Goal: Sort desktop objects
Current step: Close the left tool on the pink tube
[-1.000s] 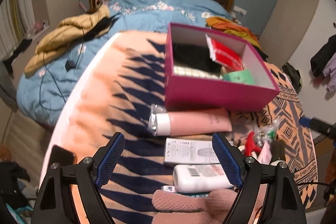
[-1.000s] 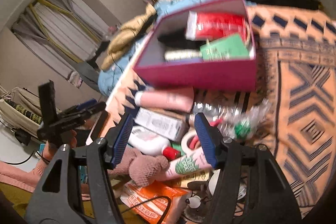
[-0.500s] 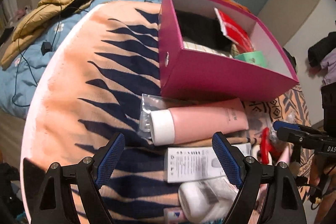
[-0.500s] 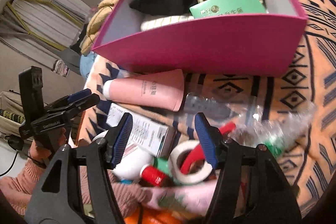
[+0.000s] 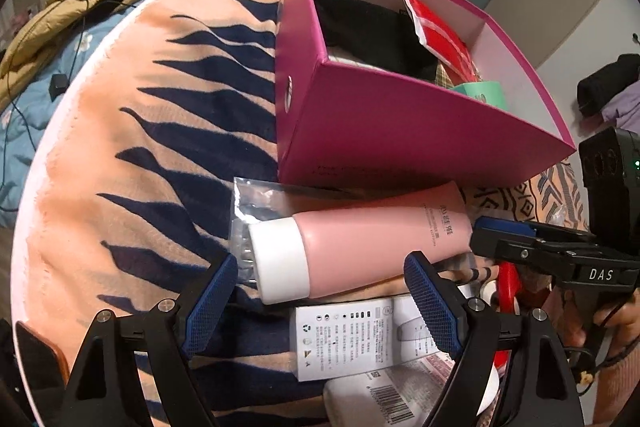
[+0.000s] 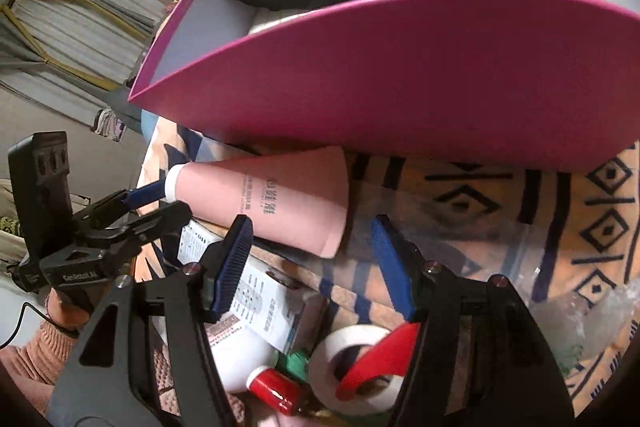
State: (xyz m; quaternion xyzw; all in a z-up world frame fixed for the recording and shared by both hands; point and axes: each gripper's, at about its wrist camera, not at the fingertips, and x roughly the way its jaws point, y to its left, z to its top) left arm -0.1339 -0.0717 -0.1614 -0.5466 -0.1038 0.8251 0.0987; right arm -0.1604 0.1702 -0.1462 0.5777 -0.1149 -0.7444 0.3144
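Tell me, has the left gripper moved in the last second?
Yes. The left gripper has moved forward and down toward the pink tube, which with the magenta box now looms larger in its view.

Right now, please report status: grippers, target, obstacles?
Left gripper open, right gripper open, both empty. Pink tube lies between them, untouched. Magenta box close behind it.

You can read "DAS" in white on the black body of the right gripper [image 5: 500, 239], and "GenRobot.AI" on the black body of the left gripper [image 6: 156, 201]. The soft pink plastic tube [image 5: 376, 241] carries dark Chinese characters, too small to make out. The white cardboard carton [image 5: 360, 337] shows printed symbols and small illegible text; the white plastic bottle [image 5: 384, 397] bears a barcode.
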